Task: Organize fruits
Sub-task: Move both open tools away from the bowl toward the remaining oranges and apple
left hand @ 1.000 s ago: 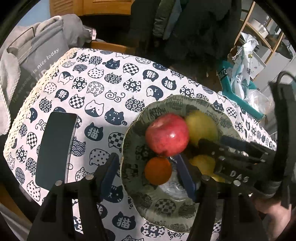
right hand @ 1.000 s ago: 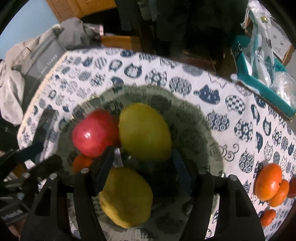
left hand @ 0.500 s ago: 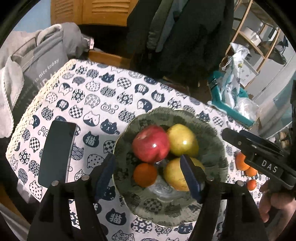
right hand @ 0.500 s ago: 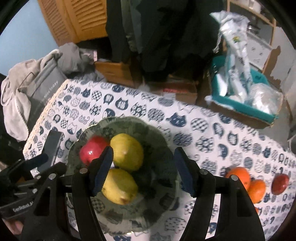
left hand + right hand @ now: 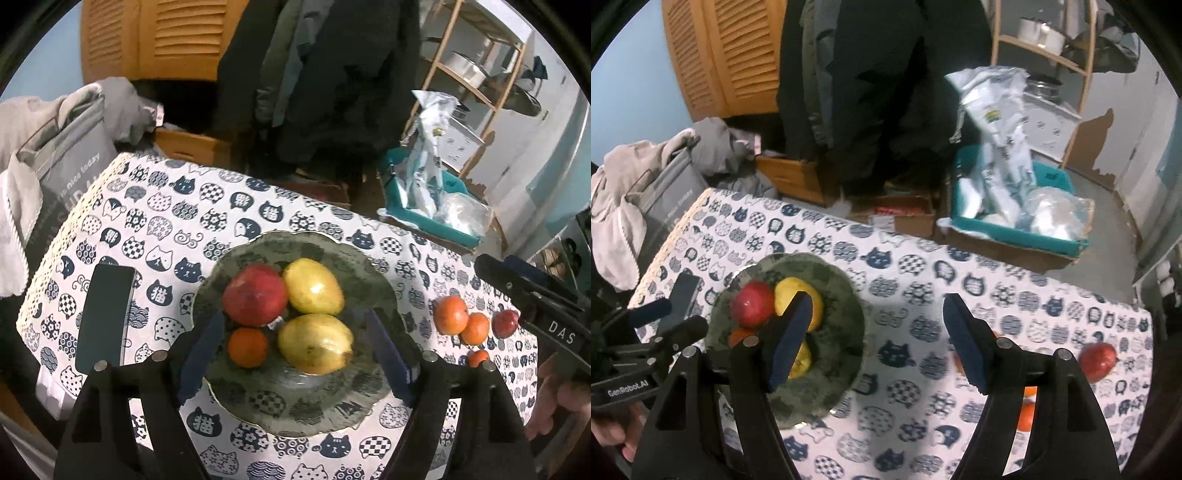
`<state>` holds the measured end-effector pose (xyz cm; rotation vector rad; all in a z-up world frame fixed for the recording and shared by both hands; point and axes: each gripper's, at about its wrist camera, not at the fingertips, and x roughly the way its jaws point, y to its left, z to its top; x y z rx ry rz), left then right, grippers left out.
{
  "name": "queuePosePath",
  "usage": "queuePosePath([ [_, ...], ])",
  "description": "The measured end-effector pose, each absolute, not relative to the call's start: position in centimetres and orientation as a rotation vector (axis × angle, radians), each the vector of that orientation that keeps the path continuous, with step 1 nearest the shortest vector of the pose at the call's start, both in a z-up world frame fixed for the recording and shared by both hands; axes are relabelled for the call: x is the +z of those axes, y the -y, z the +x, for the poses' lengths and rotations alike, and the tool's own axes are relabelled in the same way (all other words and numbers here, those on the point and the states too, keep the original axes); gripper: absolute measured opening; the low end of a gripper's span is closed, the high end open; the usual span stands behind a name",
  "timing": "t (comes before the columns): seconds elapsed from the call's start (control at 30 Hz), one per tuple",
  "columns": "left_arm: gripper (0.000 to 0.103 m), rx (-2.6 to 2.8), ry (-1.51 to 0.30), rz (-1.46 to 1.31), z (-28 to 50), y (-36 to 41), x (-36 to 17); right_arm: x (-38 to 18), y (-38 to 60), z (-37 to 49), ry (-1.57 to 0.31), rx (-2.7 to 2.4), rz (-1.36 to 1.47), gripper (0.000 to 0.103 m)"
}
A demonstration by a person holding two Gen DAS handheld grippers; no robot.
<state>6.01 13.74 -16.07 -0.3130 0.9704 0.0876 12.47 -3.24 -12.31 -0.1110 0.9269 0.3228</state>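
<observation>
A green patterned plate (image 5: 295, 410) sits on the cat-print tablecloth (image 5: 177, 218). It holds a red apple (image 5: 255, 295), two yellow fruits (image 5: 314, 286) (image 5: 314, 343) and a small orange (image 5: 247, 348). My left gripper (image 5: 295, 356) is open and empty, raised above the plate's near side. My right gripper (image 5: 875, 339) is open and empty, high over the table right of the plate (image 5: 827, 376). Loose oranges (image 5: 450, 314) and a small red fruit (image 5: 504, 324) lie on the cloth at the right; the red fruit also shows in the right wrist view (image 5: 1099, 362).
A dark phone (image 5: 105, 314) lies on the cloth left of the plate. A grey bag and clothes (image 5: 55, 155) sit past the table's left edge. A teal bin with plastic bags (image 5: 1012, 218) and cardboard boxes stand on the floor behind the table.
Both grippers have lifted up and back from the plate. The right gripper has swung to the right, bringing the loose oranges and small red fruit into view. Both stay open.
</observation>
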Motion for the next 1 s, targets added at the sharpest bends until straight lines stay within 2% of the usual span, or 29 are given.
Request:
queuePosePath([
  [0.07, 0.087, 0.082, -0.962, -0.299, 5.8, -13.1, -15.6, -11.7, 4.3, 12.0, -0.914, 0.305, -0.111, 0.074],
  [1.0, 0.089, -0.075, -0.906, -0.124, 5.5, -1.9, -11.0, -8.6, 17.9, 6.1, -0.831, 0.132, -0.065, 0.08],
])
